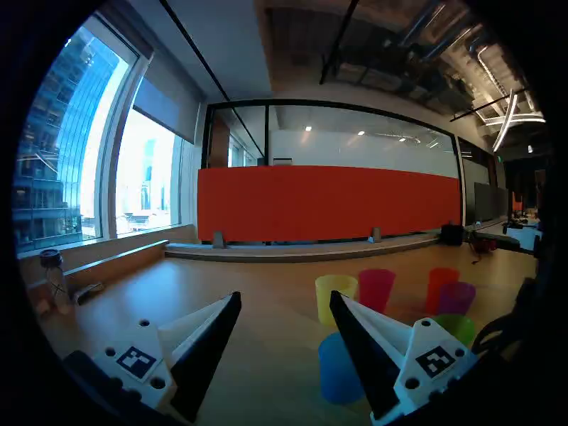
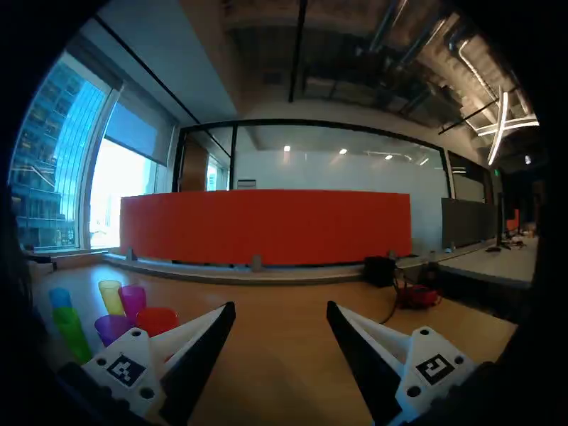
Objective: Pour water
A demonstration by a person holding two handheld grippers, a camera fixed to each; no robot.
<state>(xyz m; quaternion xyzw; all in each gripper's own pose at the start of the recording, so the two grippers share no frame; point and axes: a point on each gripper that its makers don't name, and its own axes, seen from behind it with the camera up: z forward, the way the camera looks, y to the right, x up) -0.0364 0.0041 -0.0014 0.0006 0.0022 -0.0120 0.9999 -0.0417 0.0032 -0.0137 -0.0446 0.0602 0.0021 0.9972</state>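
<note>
Plainly the upright cups (image 1: 376, 287) stand at two o'clock just beyond the spread, empty left gripper (image 1: 285, 297), nearer it than the equally spread right gripper (image 2: 280, 307), which has them at ten o'clock.

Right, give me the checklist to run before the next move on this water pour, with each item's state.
1. Left gripper empty, fingers apart: ok.
2. Right gripper empty, fingers apart: ok.
3. Cups upright on the table, such as the yellow cup and the blue cup: ok.
4. Water source found: cannot tell. A bottle stands by the window, contents unclear.
5. Any cup already holding water: cannot tell.
6. A cup close to the left gripper: ok, the blue cup sits nearest its fingers.
</note>
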